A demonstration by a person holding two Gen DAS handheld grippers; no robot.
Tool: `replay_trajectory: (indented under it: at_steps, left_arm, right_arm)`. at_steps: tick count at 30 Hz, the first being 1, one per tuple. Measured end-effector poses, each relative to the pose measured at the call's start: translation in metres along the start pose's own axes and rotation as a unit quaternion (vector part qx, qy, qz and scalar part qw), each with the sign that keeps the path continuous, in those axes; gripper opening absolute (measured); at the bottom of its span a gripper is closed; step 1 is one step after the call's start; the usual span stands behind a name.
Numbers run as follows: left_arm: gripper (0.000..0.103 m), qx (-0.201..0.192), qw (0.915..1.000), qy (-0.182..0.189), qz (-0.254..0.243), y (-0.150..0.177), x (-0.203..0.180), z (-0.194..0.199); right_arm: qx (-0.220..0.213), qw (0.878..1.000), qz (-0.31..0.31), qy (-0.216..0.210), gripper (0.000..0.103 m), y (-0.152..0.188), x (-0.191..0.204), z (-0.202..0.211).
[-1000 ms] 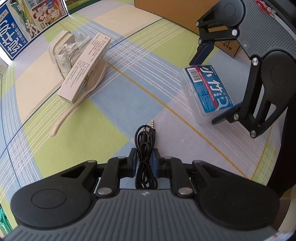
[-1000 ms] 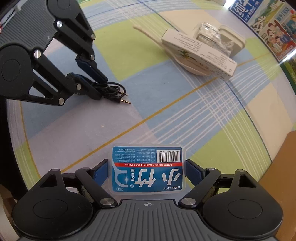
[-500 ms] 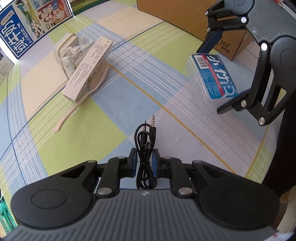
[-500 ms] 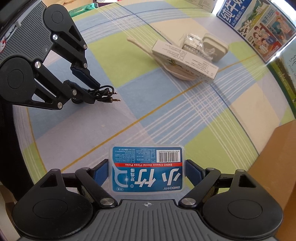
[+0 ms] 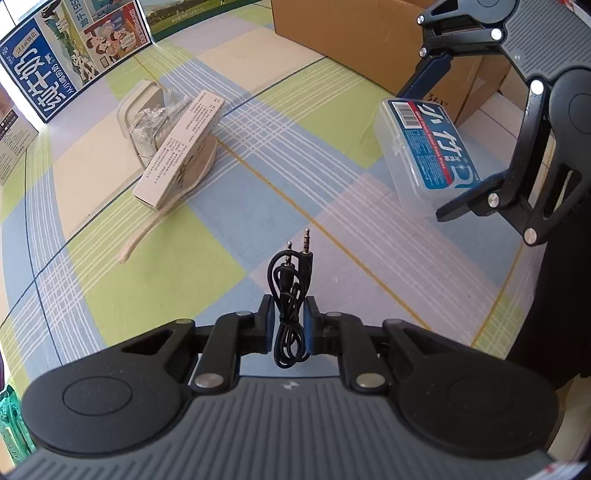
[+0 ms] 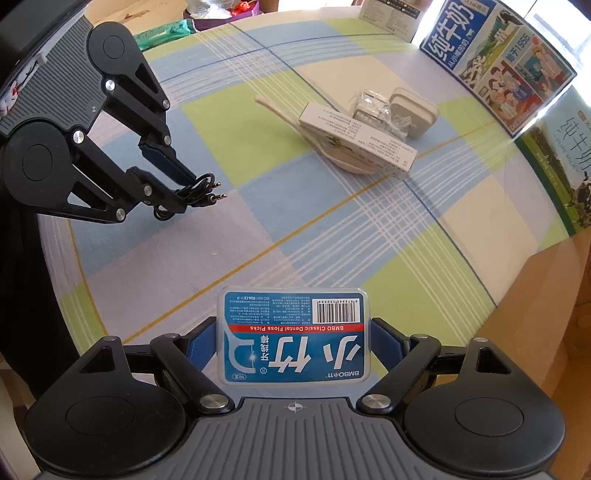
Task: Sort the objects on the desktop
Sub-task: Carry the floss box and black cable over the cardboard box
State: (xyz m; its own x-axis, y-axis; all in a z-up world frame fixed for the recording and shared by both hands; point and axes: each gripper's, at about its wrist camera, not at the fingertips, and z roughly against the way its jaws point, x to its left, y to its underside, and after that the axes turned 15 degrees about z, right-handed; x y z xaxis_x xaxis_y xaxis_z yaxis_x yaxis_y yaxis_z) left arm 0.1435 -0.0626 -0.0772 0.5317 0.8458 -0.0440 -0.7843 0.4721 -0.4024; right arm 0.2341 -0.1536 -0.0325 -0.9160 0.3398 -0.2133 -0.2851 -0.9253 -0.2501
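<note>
A: Now, left tongs (image 5: 289, 320)?
B: Pinched tight on a coiled black cable (image 5: 290, 295), two jack plugs poking out past the tips. Held clear above the table (image 5: 155, 280), over a blue patch of the checked cloth near the edge.

A: And right tongs (image 6: 293, 345)?
B: Spread wide, pads pressed on both ends of a clear floss box (image 6: 293, 334), blue label up. Lifted off the cloth too, close to the cardboard box (image 5: 354, 33) at the table's side.

A: Anything left lying?
B: Further in, toward the far edge: a long white carton (image 5: 181, 147) resting tilted on a beige spoon (image 5: 162, 206), touching it. Just behind, a crinkled clear packet (image 5: 151, 122) leaning on a small beige case (image 5: 138, 98). Beyond those, milk cartons (image 6: 498, 62) standing along the far edge.

A: Tongs apart from each other?
B: Well apart, bare cloth between.
</note>
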Motion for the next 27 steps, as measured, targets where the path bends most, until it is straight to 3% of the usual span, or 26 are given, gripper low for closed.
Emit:
replay_trajectory:
  at_steps: [14,27]
  left_arm:
    - [0.012,-0.011,0.9999,0.004,0.002,-0.009,-0.014,0.021]
    - [0.012,-0.054,0.9982,0.015,-0.021,-0.072,-0.058,0.061]
  right_arm:
    - [-0.015,1.000,-0.004,0.011,0.083,0.002,-0.004,0.024]
    - [-0.030,0.997,-0.036,0.063,0.083,0.031,-0.041,0.091]
